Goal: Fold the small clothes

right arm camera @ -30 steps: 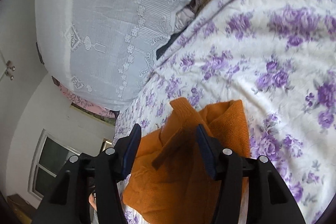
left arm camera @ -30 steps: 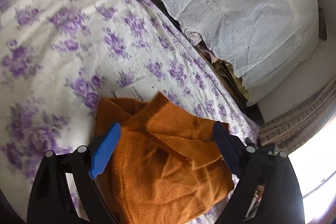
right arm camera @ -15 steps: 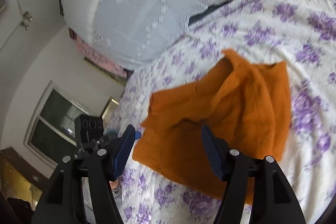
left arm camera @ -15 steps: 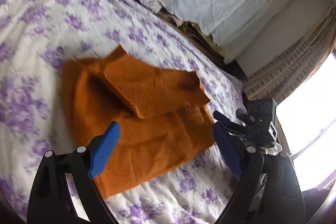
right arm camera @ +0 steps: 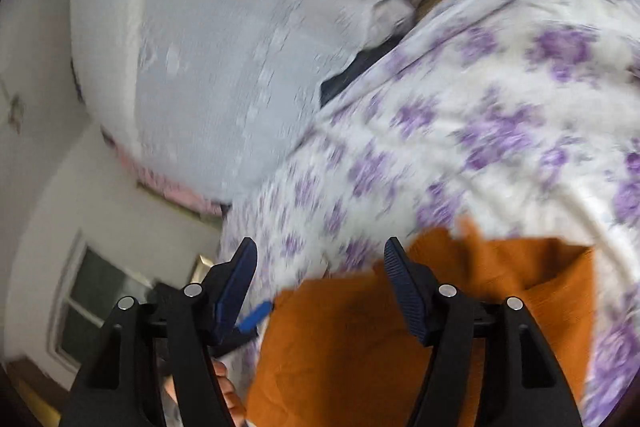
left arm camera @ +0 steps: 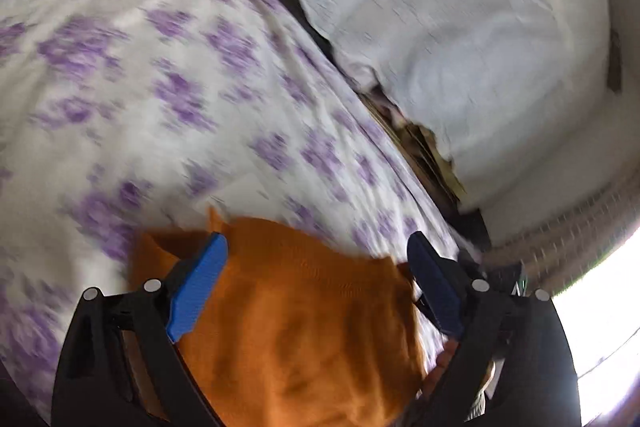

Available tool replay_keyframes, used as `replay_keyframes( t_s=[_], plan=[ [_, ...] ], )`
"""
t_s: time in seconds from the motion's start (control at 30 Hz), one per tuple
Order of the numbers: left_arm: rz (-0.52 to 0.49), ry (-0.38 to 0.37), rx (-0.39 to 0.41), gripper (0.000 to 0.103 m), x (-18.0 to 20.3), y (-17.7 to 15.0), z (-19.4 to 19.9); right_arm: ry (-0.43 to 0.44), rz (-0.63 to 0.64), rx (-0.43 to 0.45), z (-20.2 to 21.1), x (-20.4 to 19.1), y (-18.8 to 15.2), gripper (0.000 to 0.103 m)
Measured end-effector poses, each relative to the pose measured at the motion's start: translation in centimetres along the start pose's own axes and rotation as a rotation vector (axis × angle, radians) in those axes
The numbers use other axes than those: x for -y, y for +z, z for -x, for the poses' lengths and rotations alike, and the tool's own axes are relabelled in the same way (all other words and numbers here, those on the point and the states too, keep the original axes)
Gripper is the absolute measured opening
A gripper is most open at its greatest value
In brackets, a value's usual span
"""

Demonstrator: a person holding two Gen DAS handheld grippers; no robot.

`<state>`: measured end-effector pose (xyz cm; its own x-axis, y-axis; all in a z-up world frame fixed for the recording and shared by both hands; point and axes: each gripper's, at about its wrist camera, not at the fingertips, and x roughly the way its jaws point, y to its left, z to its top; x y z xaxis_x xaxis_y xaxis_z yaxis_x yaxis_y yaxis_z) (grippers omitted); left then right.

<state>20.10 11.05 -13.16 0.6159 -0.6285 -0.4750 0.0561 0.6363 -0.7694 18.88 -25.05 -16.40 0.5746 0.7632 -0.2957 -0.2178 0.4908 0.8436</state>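
An orange knit garment (left arm camera: 300, 327) lies folded over on a white bedsheet with purple flowers (left arm camera: 160, 87). My left gripper (left arm camera: 316, 243) hovers low over the garment's far edge, open wide, its blue pads clear of the cloth. In the right wrist view the garment (right arm camera: 360, 339) fills the lower middle, and my right gripper (right arm camera: 320, 247) is open above its left corner with nothing pinched. The left gripper's blue pad (right arm camera: 256, 315) shows just left of that corner. Both views are blurred by motion.
A white lace-covered mound (left arm camera: 460, 27) rises along the bed's far side, with dark and brown items (left arm camera: 420, 147) wedged under its edge. A hand (right arm camera: 228, 391) shows at the bottom. A window (right arm camera: 100, 303) lies beyond the bed edge.
Half a second ago both grippers were pulled back with the whole garment in view; now both are close over it again. The right jaws stand wider than a second ago.
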Motion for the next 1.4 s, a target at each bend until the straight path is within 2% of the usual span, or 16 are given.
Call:
replay_keyframes(
  t_s=[0.1,0.27,0.43,0.5,0.57,0.67,0.77,0.83,0.9,0.93,1.03,1.13,1.2,1.27,1.33,1.4],
  plan=[
    [-0.02,0.018,-0.003,0.088,-0.1,-0.5,0.4,0.003,-0.001,0.01,1.4,0.7,-0.1,0.068],
    [-0.219,-0.002,-0.05,0.09,5.1,-2.3,-0.7,0.058,0.077,-0.059,0.2,-1.8,-1.3,0.068],
    [-0.235,0.157,-0.097,0.093,4.6,-4.0,-4.5,-0.013,0.068,-0.115,-2.4,-0.8,-2.5,0.068],
    [-0.254,0.235,-0.105,0.091,3.7,-4.4,-5.2,-0.095,0.066,-0.101,-2.3,0.7,-2.4,0.059],
    [-0.314,0.307,-0.083,0.084,3.9,-4.5,-5.2,-0.173,0.118,-0.069,-1.7,1.7,-2.1,0.037],
    [-0.351,0.367,-0.055,0.072,3.5,-4.7,-4.8,-0.212,0.059,-0.011,-0.1,3.5,-1.5,0.033],
    [-0.311,0.385,-0.003,0.063,2.6,-4.3,-3.2,-0.243,-0.011,0.055,2.6,5.6,-1.0,0.033],
    [-0.267,0.44,0.059,0.065,1.9,-4.2,-1.7,-0.199,-0.084,0.077,4.0,7.1,-0.9,0.033],
    [-0.205,0.468,0.109,0.081,1.3,-4.4,0.6,-0.242,-0.111,0.123,5.6,6.8,-1.4,0.042],
    [-0.193,0.431,0.128,0.082,1.5,-4.7,1.8,-0.209,-0.099,0.142,6.7,5.8,-1.8,0.055],
    [-0.242,0.339,0.134,0.089,3.6,-6.1,3.7,-0.067,0.018,0.129,8.1,1.6,-3.3,0.06],
    [-0.343,0.272,0.1,0.094,6.6,-9.2,3.3,0.065,0.059,0.03,7.0,-1.2,-6.2,0.066],
    [-0.383,0.281,0.053,0.094,7.4,-11.0,2.0,0.102,0.026,-0.092,4.8,-1.3,-8.7,0.066],
    [-0.417,0.377,0.004,0.094,6.9,-12.3,-0.1,0.032,0.028,-0.145,3.6,-0.7,-10.1,0.065],
    [-0.448,0.498,-0.034,0.095,5.7,-12.6,-1.9,-0.02,0.037,-0.126,3.8,0.6,-10.3,0.05],
    [-0.461,0.525,-0.02,0.095,5.6,-12.5,-1.6,-0.059,-0.009,-0.063,5.7,2.4,-9.5,0.038]
  ],
)
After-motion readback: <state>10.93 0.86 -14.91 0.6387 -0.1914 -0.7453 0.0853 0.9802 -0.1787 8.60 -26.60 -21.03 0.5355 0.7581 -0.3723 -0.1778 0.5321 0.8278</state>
